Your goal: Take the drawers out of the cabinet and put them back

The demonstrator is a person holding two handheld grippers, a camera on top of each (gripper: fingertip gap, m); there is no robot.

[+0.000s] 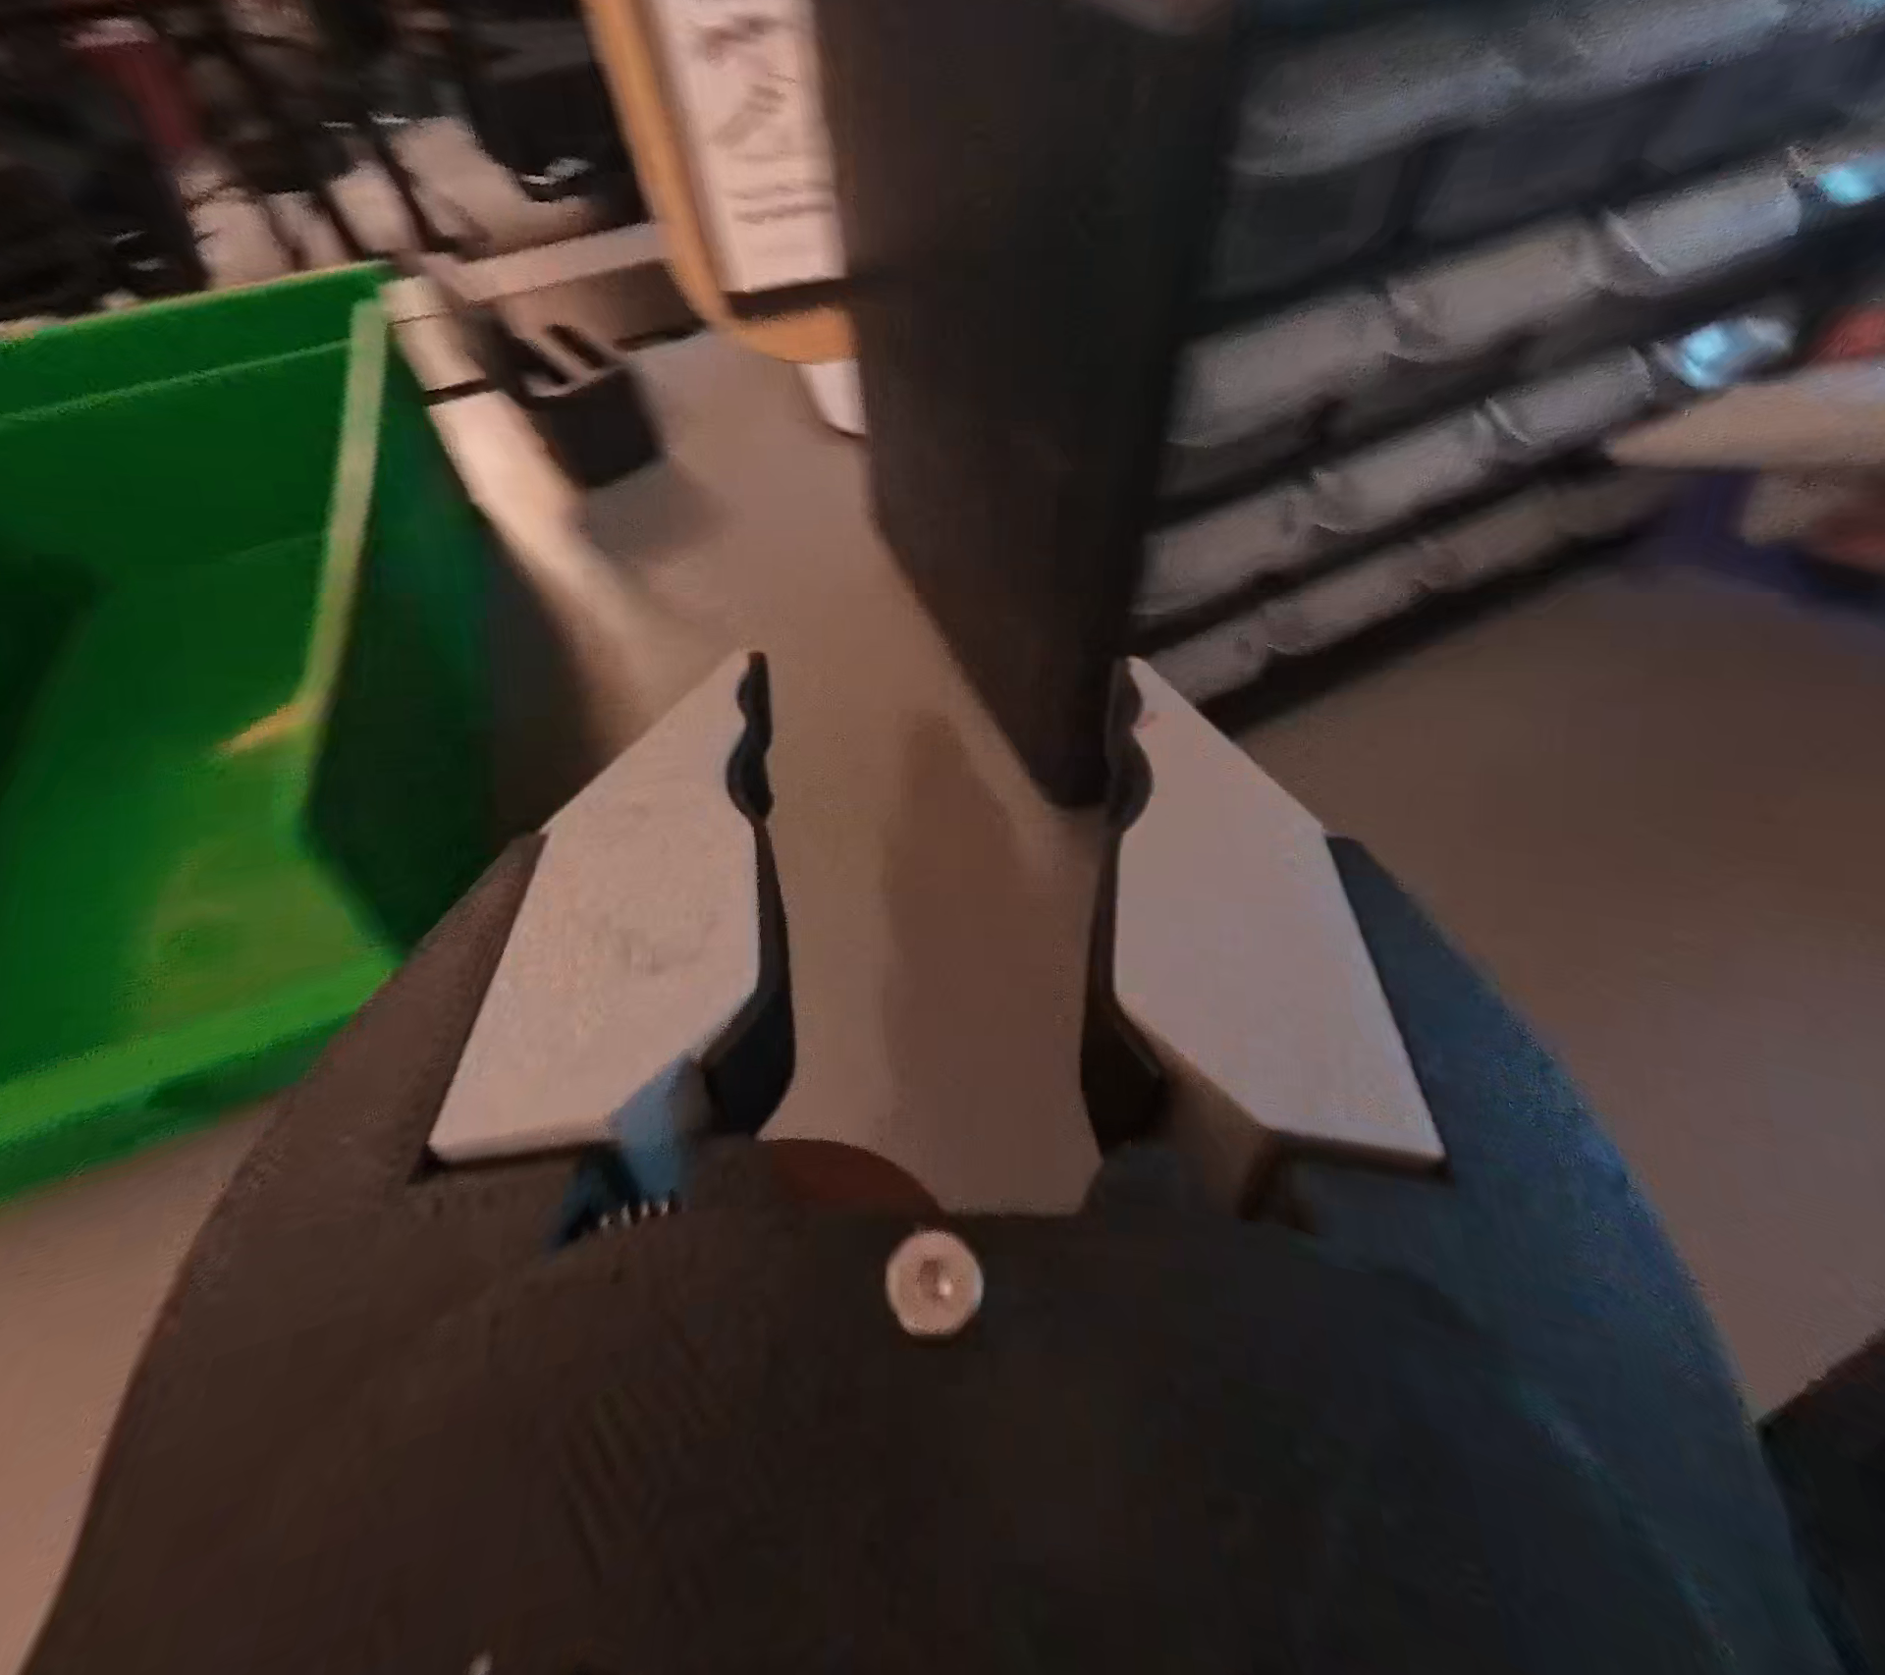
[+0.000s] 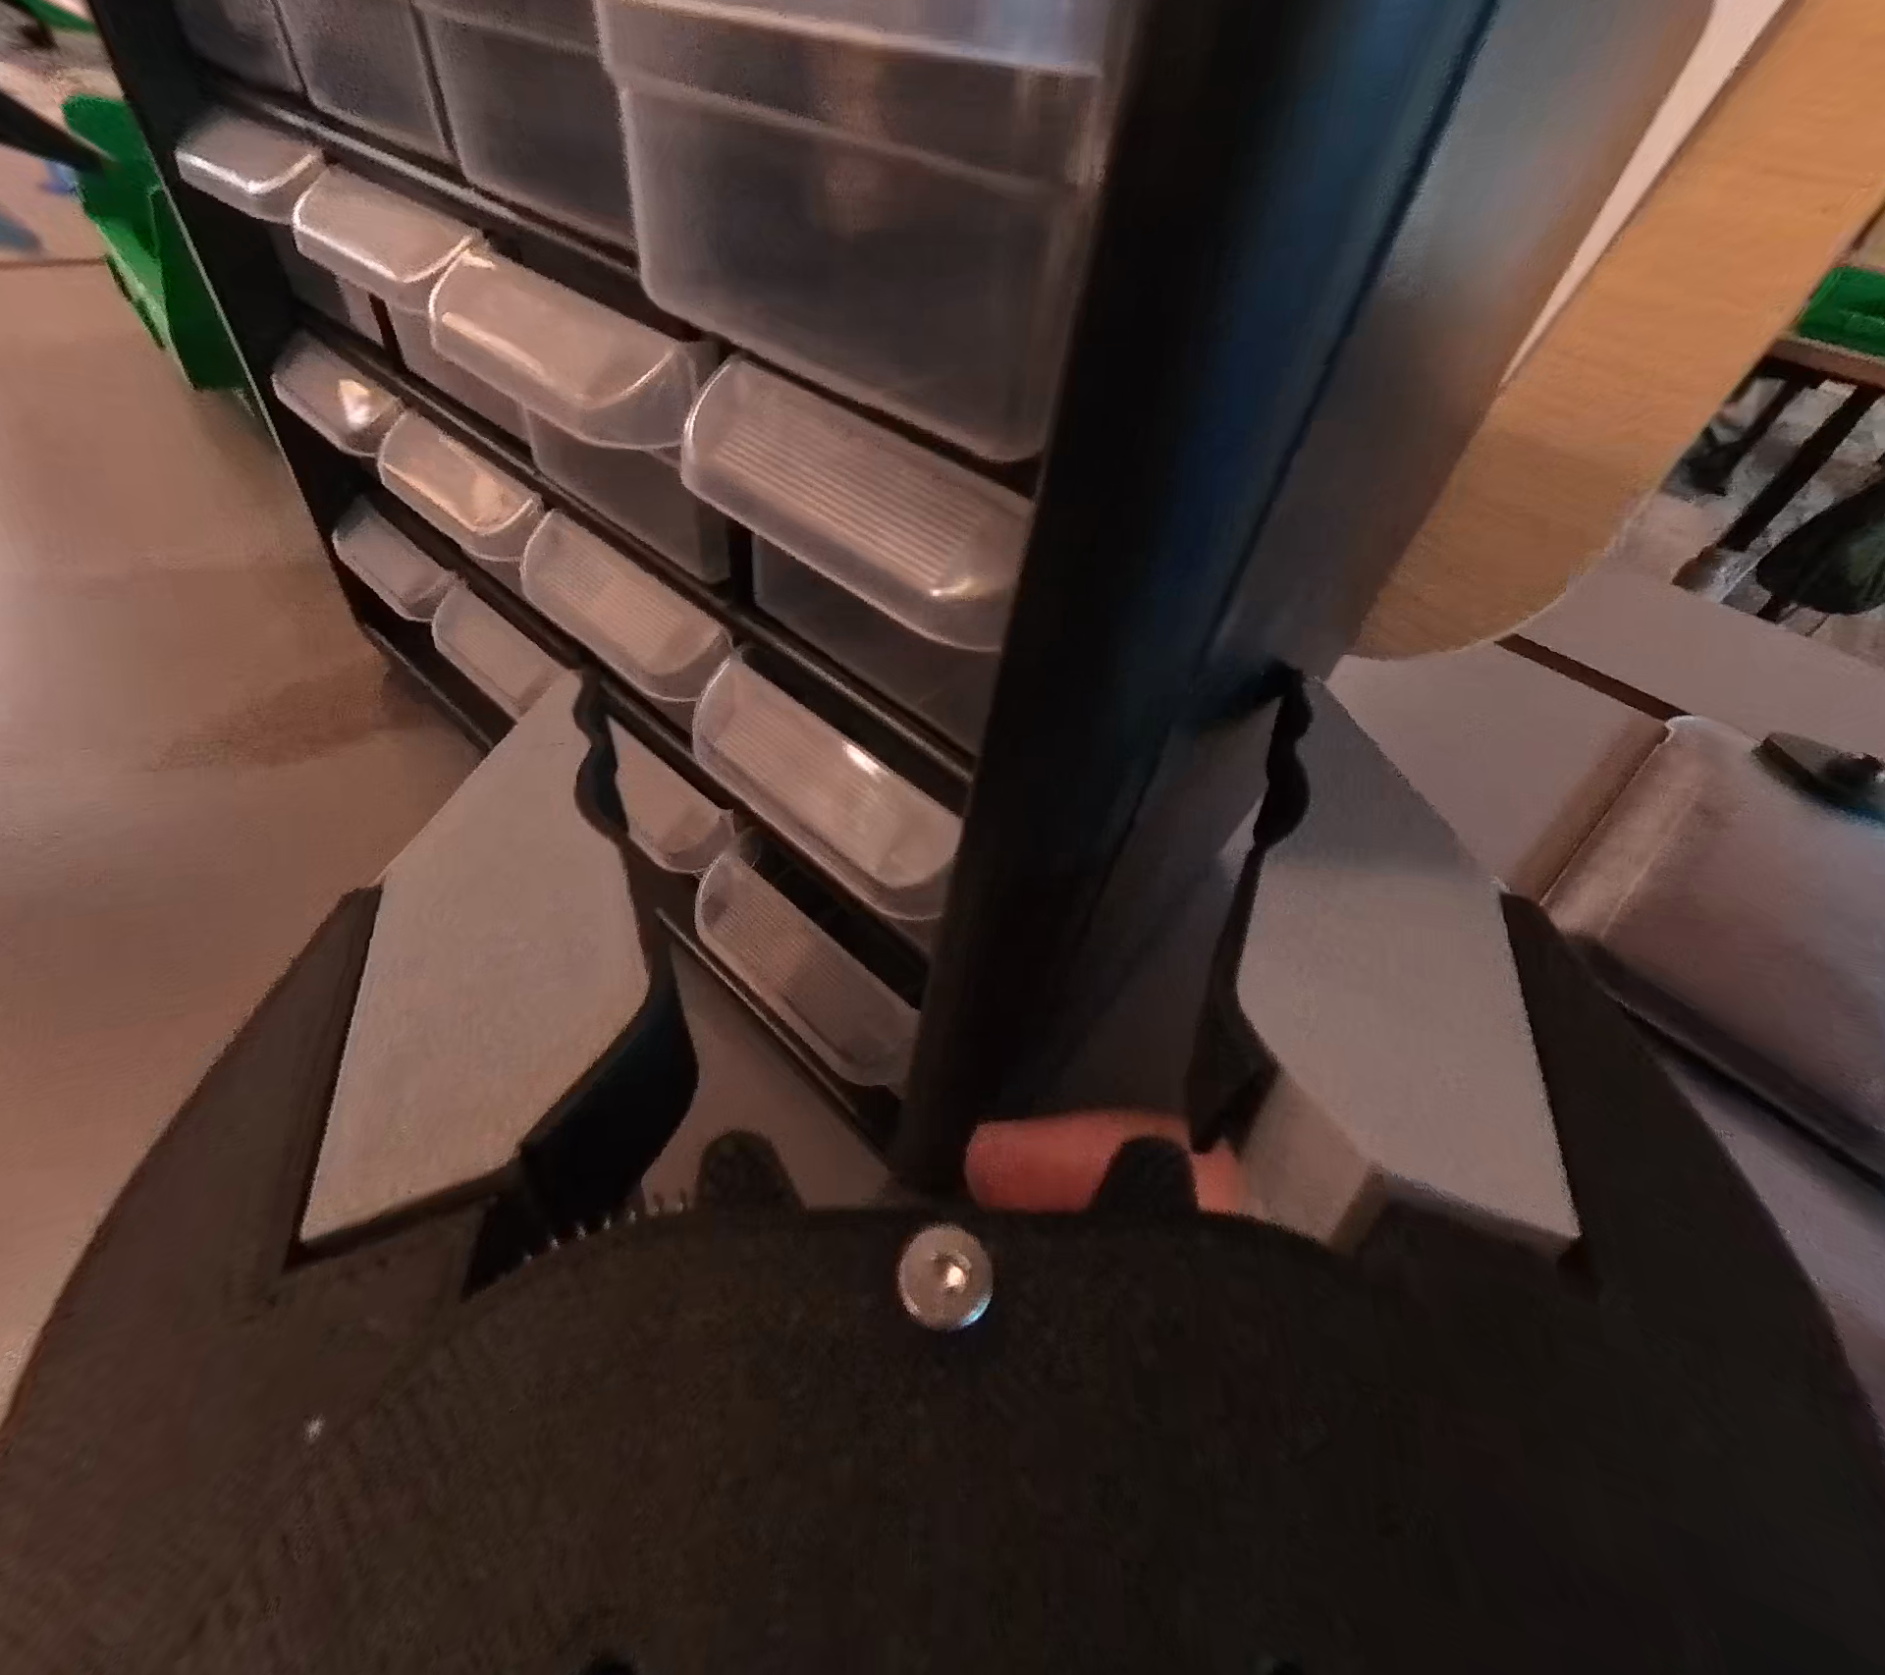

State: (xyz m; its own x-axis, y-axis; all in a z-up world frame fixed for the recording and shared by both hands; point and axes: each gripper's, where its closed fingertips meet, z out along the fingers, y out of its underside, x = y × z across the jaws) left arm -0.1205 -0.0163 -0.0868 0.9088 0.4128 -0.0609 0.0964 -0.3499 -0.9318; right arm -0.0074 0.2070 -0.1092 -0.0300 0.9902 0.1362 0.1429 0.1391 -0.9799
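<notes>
Tabletop, cabinet corner between parted right fingers

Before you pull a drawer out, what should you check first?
1. Left gripper jaws open: ok.
2. Right gripper jaws open: ok.
3. Drawers all in the cabinet: cannot tell; the ones in view look in.
4. A jaw lined up on one drawer handle: not ok; both grippers sit at the cabinet's corners.
5. Cabinet steadied: cannot tell.
6. Green bin out of the way: ok.
</notes>
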